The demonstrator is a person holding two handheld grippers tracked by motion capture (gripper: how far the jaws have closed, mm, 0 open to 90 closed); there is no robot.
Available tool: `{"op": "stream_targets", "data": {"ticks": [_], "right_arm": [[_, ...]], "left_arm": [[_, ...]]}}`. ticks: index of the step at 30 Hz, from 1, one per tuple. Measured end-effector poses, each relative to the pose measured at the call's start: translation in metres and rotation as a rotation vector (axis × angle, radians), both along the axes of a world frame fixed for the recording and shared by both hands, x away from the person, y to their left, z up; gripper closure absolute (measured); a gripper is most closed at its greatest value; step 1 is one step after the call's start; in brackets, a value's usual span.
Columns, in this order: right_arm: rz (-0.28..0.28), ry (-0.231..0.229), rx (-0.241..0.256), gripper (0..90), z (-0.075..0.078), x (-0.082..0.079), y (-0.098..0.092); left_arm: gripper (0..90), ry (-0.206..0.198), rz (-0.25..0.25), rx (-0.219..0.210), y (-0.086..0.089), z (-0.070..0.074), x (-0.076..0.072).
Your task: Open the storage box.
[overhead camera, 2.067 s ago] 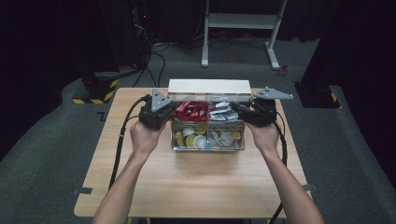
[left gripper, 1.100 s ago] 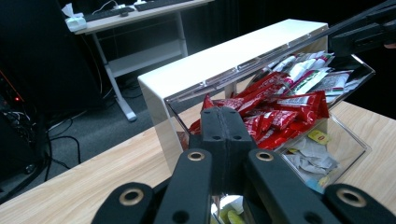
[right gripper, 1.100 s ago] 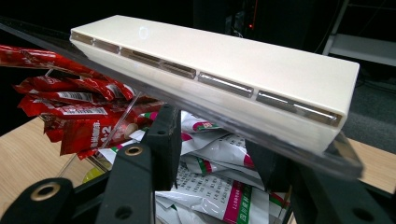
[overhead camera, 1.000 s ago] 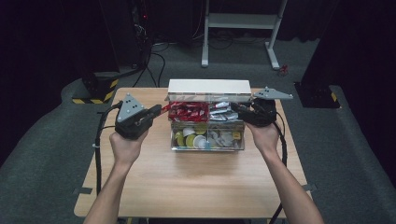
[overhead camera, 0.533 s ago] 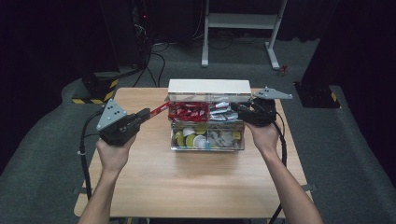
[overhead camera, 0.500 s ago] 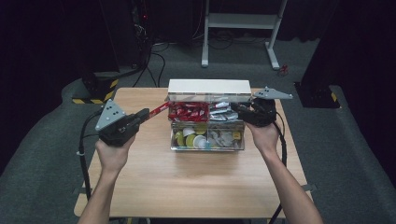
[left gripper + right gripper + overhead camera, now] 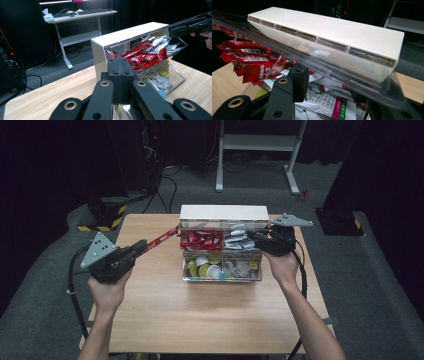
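Left gripper [image 7: 142, 247], held left of the clear organiser box [image 7: 222, 270] on an extended forearm, is clamped on a red sachet [image 7: 162, 238] pointing at the box. Right gripper [image 7: 255, 237] rests at the box's right upper rim, jaws apart around the clear lid edge [image 7: 324, 67].

The left tool [image 7: 141, 246] has come away from the clear organizer box [image 7: 222, 251], where it sat against the left end beside the red packets [image 7: 201, 240], and now hangs over the bare worktop [image 7: 200, 315] toward 9 o'clock of the box. It has drawn out one long red sachet [image 7: 162, 237], pinched between its closed jaws, whose far end now reaches back toward the box's upper left corner at about 2 o'clock from the tool.
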State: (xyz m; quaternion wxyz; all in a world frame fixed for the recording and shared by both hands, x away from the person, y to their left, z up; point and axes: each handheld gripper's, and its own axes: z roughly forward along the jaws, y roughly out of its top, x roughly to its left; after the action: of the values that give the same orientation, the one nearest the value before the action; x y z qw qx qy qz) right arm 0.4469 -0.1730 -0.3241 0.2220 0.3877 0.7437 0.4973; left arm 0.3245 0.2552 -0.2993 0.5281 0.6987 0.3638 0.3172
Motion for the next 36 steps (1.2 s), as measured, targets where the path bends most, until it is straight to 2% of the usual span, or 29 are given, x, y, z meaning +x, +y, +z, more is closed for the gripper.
{"op": "stream_targets", "data": {"ticks": [12, 22, 27, 36], "right_arm": [[-0.002, 0.001, 0.0, 55.7, 0.0, 0.0, 0.0], [-0.003, 0.004, 0.001, 55.6, 0.0, 0.0, 0.0], [-0.003, 0.004, -0.005, 55.5, 0.0, 0.0, 0.001], [-0.005, 0.001, -0.011, 55.5, 0.001, -0.001, 0.0]], "left_arm": [[90.0, 0.006, 0.047, -0.009, 0.015, -0.009, -0.002], [90.0, 0.035, 0.085, -0.013, 0.023, -0.02, 0.004], [90.0, 0.066, 0.089, -0.026, 0.026, -0.031, 0.008], [90.0, 0.097, 0.105, -0.039, 0.029, -0.047, 0.015]]}}
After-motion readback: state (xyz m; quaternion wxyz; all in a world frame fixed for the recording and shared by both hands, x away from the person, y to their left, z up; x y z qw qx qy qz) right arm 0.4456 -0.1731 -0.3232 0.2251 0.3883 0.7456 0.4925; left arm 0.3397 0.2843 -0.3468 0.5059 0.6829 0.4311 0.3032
